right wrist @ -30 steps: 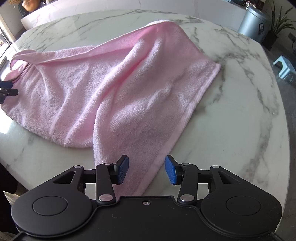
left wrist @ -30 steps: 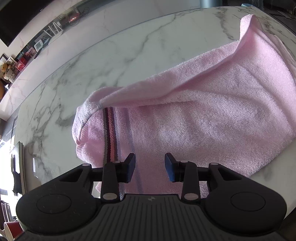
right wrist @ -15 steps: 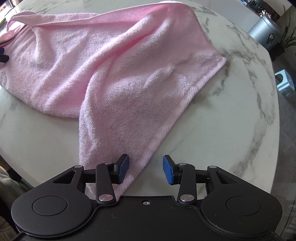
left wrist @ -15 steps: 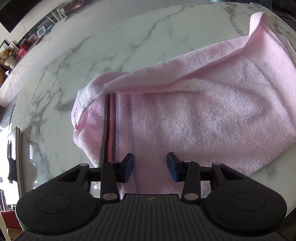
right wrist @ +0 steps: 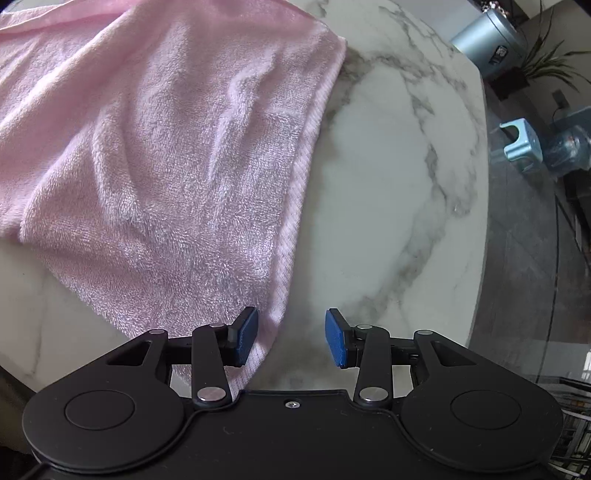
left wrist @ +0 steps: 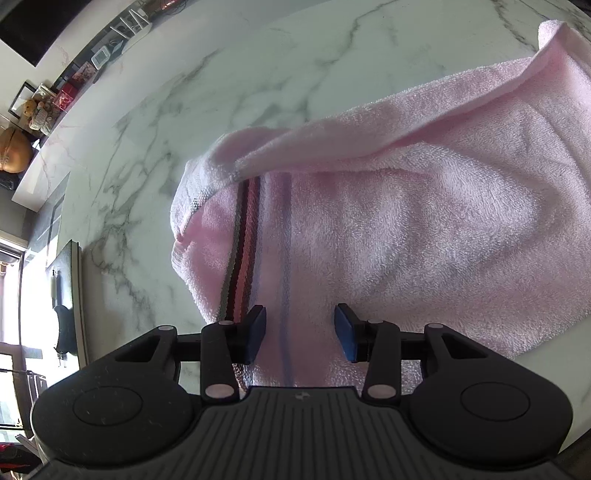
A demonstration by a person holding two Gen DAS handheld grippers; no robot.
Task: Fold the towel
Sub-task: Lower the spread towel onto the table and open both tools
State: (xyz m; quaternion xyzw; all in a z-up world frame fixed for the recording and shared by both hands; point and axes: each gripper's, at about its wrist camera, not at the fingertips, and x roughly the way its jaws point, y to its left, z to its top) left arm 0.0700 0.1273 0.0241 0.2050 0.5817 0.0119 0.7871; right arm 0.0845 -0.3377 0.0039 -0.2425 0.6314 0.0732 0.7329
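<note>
A pink terry towel (left wrist: pixel 388 229) lies rumpled on the white marble table (left wrist: pixel 207 110), its far edge folded over, with a dark striped band (left wrist: pixel 243 251) near its left end. My left gripper (left wrist: pixel 299 339) is open, low over the towel's near edge beside the band. In the right wrist view the towel (right wrist: pixel 177 147) spreads up and left, and its ribbed hem corner (right wrist: pixel 280 295) reaches down between the jaws. My right gripper (right wrist: pixel 291 341) is open at that corner, with the left pad (right wrist: pixel 243 339) over the hem.
The table's curved edge (right wrist: pixel 484 206) runs down the right. Beyond it on the floor stand a grey bin (right wrist: pixel 487 33), a potted plant (right wrist: pixel 550 62) and a blue stool (right wrist: pixel 521 144). Shelves with clutter (left wrist: pixel 55 99) line the far left wall.
Both grippers have come closer to the towel. The right one has moved forward and right to the near hem corner. The left one has advanced over the end by the striped band. Both stay open.
</note>
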